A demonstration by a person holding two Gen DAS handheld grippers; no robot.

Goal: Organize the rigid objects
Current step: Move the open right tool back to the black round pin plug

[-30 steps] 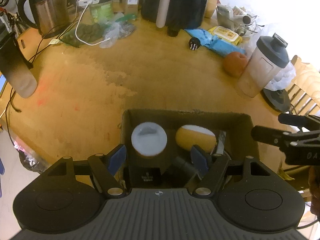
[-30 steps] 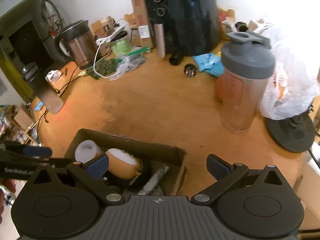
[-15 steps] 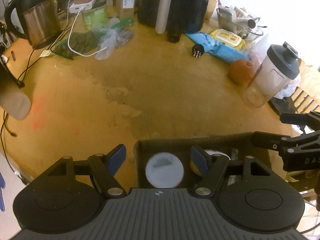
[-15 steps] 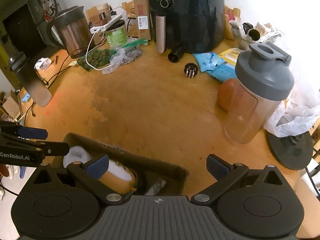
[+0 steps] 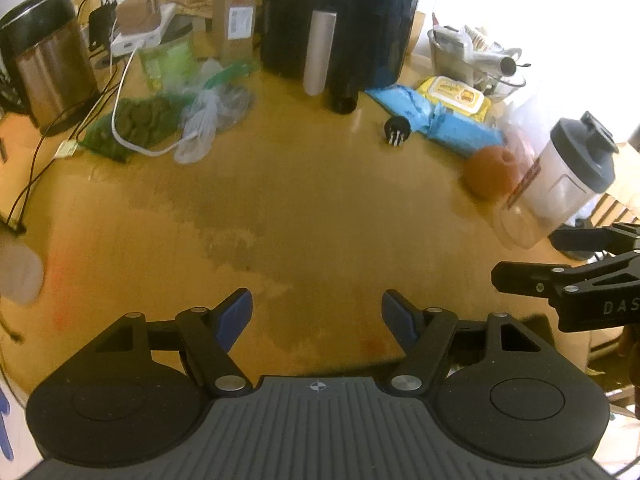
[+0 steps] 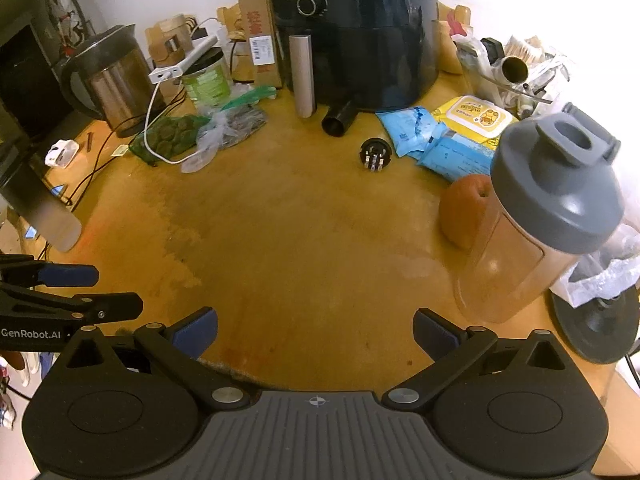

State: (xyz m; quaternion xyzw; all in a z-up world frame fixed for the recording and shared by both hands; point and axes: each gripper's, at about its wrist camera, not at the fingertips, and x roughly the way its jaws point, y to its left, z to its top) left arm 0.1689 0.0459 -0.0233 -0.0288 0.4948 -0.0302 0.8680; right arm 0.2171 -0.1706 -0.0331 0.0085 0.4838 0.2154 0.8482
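Note:
My left gripper (image 5: 317, 314) is open and empty over the bare wooden table (image 5: 300, 208). My right gripper (image 6: 316, 332) is open and empty too, to the right of the left one (image 6: 72, 292). A clear shaker bottle (image 6: 536, 220) with a grey lid stands at the right, an orange (image 6: 460, 208) behind it. A small black plug (image 6: 374, 154), a black tube (image 6: 338, 118) and a grey cylinder (image 6: 302, 76) lie at the back. The cardboard box is almost hidden below both grippers; only a sliver of its edge (image 6: 224, 368) shows.
A black air fryer (image 6: 356, 28) stands at the back, a steel kettle (image 6: 116, 80) at the left with cables and bags (image 6: 224, 128). Blue and yellow wipe packs (image 6: 448, 132) lie at the back right. A black base (image 6: 596, 328) sits at the table's right edge.
Both grippers have risen and tilted forward. The box with the white-lidded and orange containers has slid down out of both views. The shaker bottle now looms larger in the right wrist view.

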